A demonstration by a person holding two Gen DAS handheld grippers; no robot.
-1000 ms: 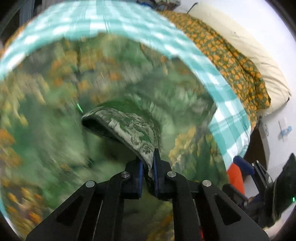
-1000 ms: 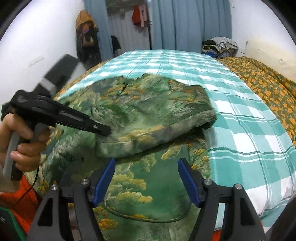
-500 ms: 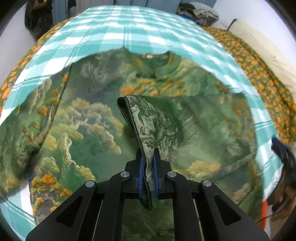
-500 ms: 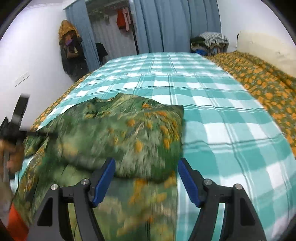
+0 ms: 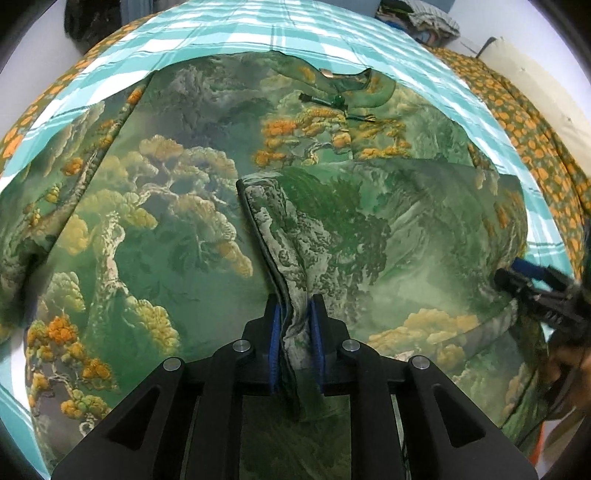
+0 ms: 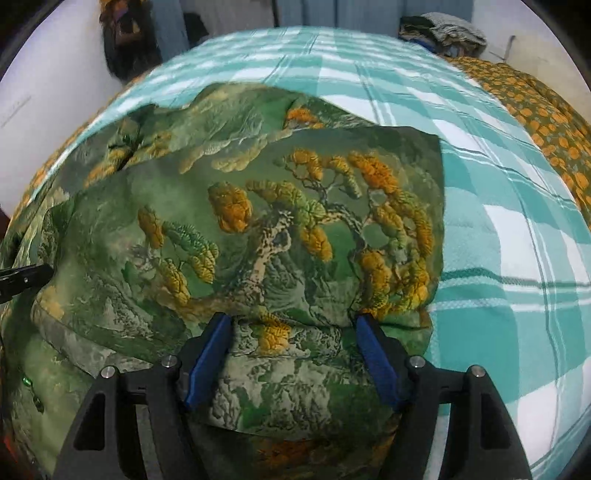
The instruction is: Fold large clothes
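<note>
A large green garment [image 5: 184,240] printed with orange and yellow pine trees lies spread on the bed. Its right part is folded over the body. My left gripper [image 5: 295,325] points steeply down at it. A raised ridge of the garment's dark-hemmed edge [image 5: 284,280] stands between its blue pads, and the jaws are opening. In the right wrist view the garment [image 6: 277,221] fills the middle. My right gripper [image 6: 293,332] hangs open just above its near folded edge, the cloth lying under the wide gap. The right gripper [image 5: 532,284] also shows at the garment's right edge.
A teal and white checked sheet [image 6: 498,258] covers the bed. An orange-dotted quilt [image 6: 546,110] lies along its right side, with a cream pillow [image 5: 535,74] beyond. A pile of clothes [image 6: 443,29] sits at the far end. The left gripper's tip [image 6: 26,277] shows at the left.
The left gripper carried the held edge across and down onto the garment, and its pads have parted slightly. The right gripper swung right and dropped low over the folded part.
</note>
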